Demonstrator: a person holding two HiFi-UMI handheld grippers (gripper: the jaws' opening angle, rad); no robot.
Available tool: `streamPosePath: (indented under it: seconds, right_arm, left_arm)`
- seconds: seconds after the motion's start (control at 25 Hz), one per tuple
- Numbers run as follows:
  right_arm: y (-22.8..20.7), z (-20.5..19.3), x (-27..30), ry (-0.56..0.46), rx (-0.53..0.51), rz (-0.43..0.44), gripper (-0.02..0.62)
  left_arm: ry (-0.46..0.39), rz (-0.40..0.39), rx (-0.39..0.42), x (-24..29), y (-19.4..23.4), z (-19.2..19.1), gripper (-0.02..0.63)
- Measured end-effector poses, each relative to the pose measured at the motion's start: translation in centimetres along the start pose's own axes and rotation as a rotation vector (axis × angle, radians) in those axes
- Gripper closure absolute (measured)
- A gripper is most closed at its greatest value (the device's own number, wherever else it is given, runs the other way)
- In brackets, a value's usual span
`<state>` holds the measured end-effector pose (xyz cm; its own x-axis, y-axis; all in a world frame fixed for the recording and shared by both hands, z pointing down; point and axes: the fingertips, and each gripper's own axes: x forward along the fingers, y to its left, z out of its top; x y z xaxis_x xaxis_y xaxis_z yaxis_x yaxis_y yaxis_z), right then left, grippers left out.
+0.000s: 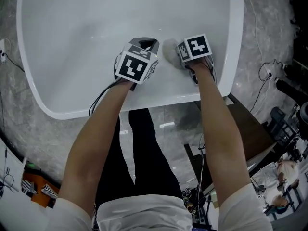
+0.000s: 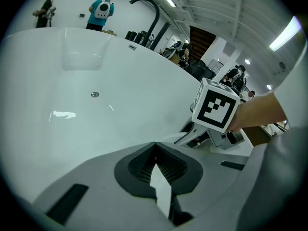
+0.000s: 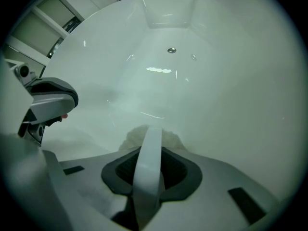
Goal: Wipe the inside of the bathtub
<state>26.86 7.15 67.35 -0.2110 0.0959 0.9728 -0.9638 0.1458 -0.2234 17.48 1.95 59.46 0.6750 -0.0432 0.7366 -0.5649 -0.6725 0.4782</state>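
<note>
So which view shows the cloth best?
The head view: the cloth shows as a pale lump against the tub, at the right gripper's tip. The right gripper view shows only its fuzzy edge beyond the shut jaws. The left gripper view does not show it.

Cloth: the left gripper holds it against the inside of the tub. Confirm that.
Not quite: the wrong gripper is named. The right gripper holds the cloth against the inside of the tub. The right gripper view shows it bunched at the jaw tips. The left gripper is shut on nothing.
</note>
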Motion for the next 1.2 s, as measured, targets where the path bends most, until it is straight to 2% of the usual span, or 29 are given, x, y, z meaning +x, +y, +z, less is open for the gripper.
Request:
streamPosePath:
  seconds: [0.36,0.84,1.04,1.2]
  right_arm:
    - [-1.1,1.8,3.9,0.012,0.007,0.002,0.503]
    - [-1.4,3.4,7.4,0.007,0.014,-0.009,0.503]
    - [-1.2,4.2,8.6,-0.003,0.006,0.002,0.503]
    - [-0.4,4.4,8.7,-0.015,-0.003,0.002,0.503]
  left_arm:
    - [0.032,0.052,0.006,1.9,4.3,-0.9,0.594]
    - [0.038,0.079,0.009,1.8,7.4,-2.1,0.594]
    - [0.054,0.090,0.035,1.8,8.9,-2.7,0.594]
    - [0.045,0.103,0.005,0.8,10.3,-3.1,0.594]
